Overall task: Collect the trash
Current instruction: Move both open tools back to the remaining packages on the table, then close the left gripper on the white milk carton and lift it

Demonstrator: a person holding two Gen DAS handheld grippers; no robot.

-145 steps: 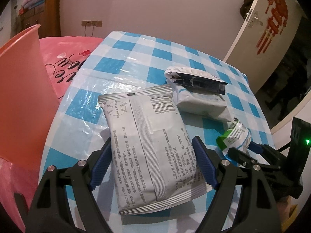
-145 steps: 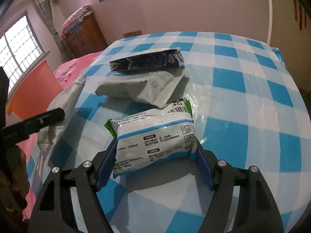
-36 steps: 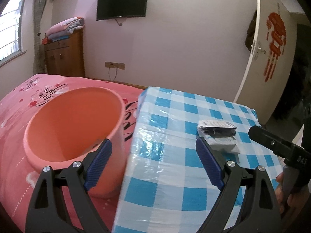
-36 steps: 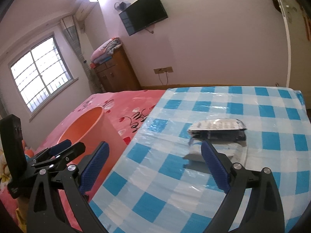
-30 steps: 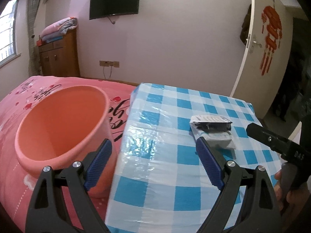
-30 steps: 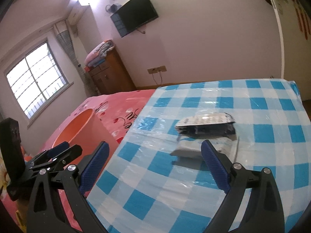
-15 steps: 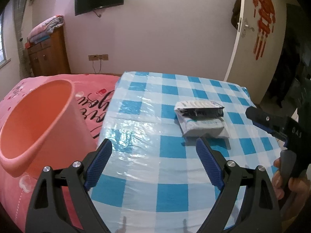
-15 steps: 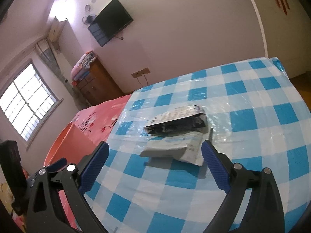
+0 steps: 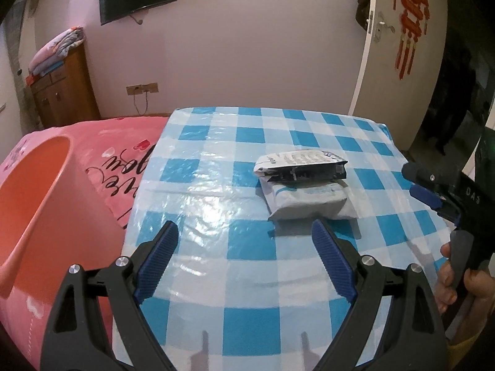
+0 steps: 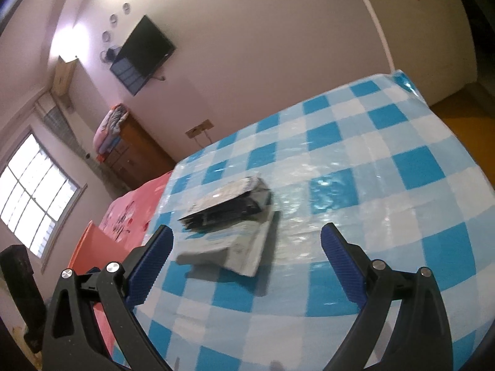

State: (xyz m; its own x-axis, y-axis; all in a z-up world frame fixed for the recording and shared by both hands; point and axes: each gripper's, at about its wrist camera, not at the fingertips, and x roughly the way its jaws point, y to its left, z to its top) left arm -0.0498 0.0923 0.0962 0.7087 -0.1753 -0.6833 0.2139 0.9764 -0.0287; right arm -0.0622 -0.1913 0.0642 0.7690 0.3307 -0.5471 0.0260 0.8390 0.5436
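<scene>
With both sets of tongs spread wide and holding nothing, the left tongs [image 9: 244, 245] and right tongs [image 10: 246, 252] hover over the near edge of the checked tabletop [image 9: 216, 167]. Two wrappers remain at mid-tabletop: a dark packet [image 9: 301, 167] lying on a grey pouch [image 9: 309, 199]. An orange bin [image 9: 34, 185] stands just left of the tabletop; its contents are hidden. Judged stage: the collection is unfinished.

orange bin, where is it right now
In the left wrist view the orange bin stands at the far left, off the table's left edge beside the pink bedding, well left of the wrapper pile.
</scene>
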